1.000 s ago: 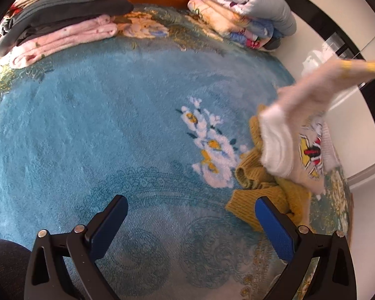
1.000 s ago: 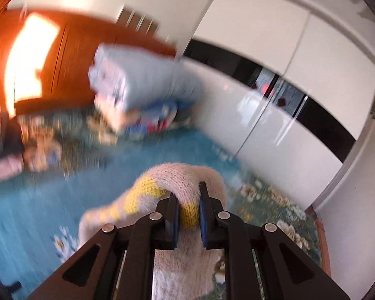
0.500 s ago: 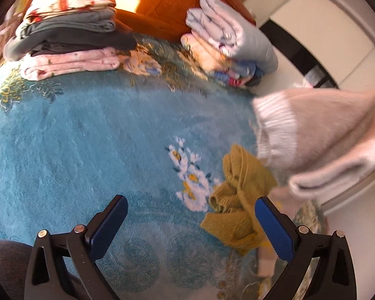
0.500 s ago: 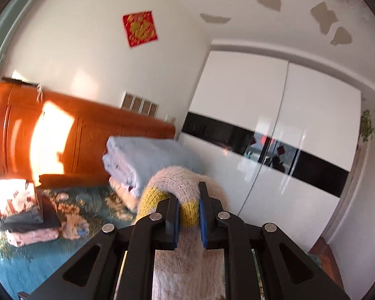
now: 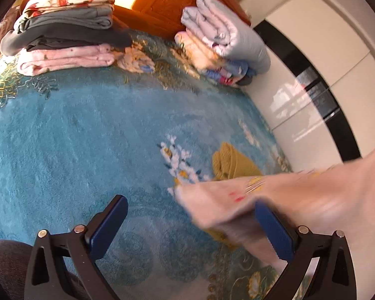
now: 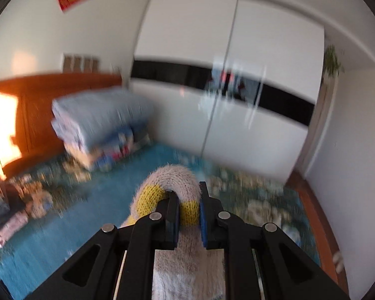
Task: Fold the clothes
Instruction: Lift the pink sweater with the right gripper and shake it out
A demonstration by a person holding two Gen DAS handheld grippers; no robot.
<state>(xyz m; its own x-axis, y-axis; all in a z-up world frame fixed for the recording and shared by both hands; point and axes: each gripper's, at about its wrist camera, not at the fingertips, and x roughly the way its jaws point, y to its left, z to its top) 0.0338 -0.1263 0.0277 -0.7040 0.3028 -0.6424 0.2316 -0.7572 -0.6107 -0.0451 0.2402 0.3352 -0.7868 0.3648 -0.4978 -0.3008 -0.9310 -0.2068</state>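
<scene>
My right gripper [image 6: 188, 201] is shut on a fuzzy pale pink sweater with yellow knit stripes [image 6: 173, 182], holding it in the air above the bed. In the left wrist view the same sweater [image 5: 275, 200] sweeps in blurred from the right, low over the blanket and in front of my right fingertip. My left gripper [image 5: 190, 218] is open with nothing between its blue pads, hovering over the blue blanket [image 5: 75, 137]. A crumpled mustard knit garment [image 5: 231, 161] lies on the blanket, partly hidden behind the pink sweater.
A folded stack of clothes [image 5: 62, 25] sits at the far left of the bed. Folded quilts [image 5: 225, 37] are piled at the far right by the wooden headboard [image 5: 175, 0]. A white wardrobe [image 6: 237, 87] stands beside the bed. A dark knee [image 5: 10, 262] shows bottom left.
The right gripper has swung the pink sweater down and leftwards, so it now hangs low across the left gripper's right finger. The right view has tipped back down from the wall towards the bed.
</scene>
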